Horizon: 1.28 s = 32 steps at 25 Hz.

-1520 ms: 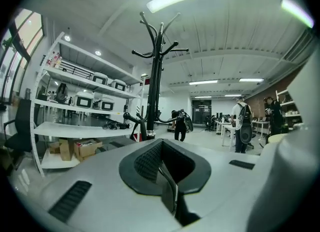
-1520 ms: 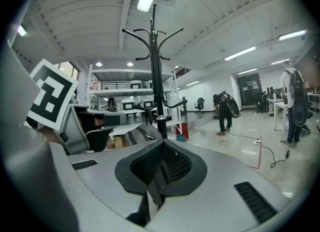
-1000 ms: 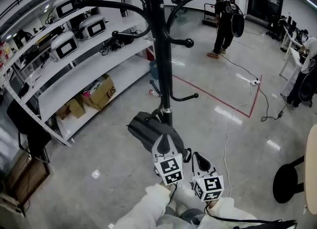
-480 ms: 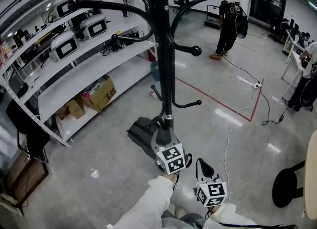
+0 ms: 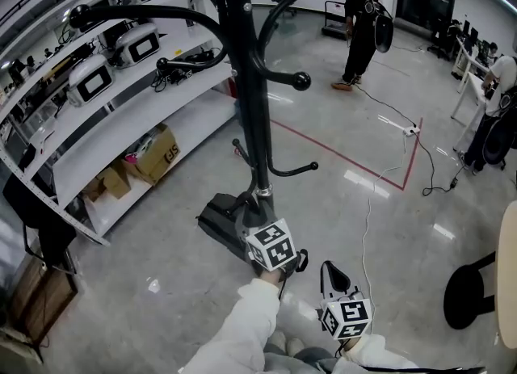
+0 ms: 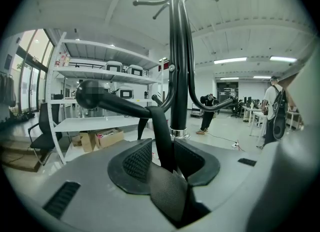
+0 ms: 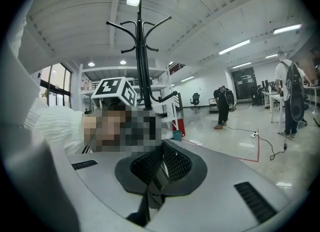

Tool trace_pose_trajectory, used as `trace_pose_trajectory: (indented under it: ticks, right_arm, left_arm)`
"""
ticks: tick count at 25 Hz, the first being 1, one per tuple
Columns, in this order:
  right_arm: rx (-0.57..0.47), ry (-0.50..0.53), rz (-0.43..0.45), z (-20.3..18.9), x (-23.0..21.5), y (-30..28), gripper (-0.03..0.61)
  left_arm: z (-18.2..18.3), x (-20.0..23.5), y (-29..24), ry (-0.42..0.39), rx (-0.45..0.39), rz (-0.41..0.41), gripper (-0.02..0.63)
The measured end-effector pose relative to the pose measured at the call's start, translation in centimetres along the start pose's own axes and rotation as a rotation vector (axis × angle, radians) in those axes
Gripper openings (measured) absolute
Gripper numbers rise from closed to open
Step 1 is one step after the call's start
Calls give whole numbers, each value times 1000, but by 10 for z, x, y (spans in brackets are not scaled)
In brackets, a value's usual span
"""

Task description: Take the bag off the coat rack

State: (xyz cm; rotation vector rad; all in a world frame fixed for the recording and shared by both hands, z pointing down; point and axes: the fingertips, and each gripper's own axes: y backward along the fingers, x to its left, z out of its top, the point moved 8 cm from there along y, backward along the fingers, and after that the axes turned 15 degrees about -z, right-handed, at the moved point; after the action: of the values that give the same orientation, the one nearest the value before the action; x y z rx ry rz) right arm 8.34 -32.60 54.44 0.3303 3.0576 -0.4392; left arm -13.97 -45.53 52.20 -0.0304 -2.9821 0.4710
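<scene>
Lower centre: left gripper jaws just opened wide, bag strap loose between them; right gripper closed, empty.

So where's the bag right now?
In the head view the dark bag hangs low on the coat rack, just left of its pole, its strap looped over a lower hook.

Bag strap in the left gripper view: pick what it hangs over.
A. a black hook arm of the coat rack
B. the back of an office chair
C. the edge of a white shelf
A: the bag strap loops over a black hook arm that branches from the coat rack pole.
</scene>
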Motion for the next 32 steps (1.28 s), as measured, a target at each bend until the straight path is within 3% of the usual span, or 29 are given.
trace_pose_trajectory:
  ticks: [4,13,21,32]
  right_arm:
    - [9,-8,-13,-1,-5,-1,11]
    - [16,-29,-17,-6,-10,0,11]
    - [13,-43,-10,-6,-12,3,11]
    - [13,-54,24,-5,-7,12,11]
  left_arm:
    - [0,-1,-3,4,10,5,83]
    - [-4,-1,4,44,-30,-12,55]
    - [-1,1,23,84,-67,-24,48]
    - [12,4,50,81,-125,-16,46]
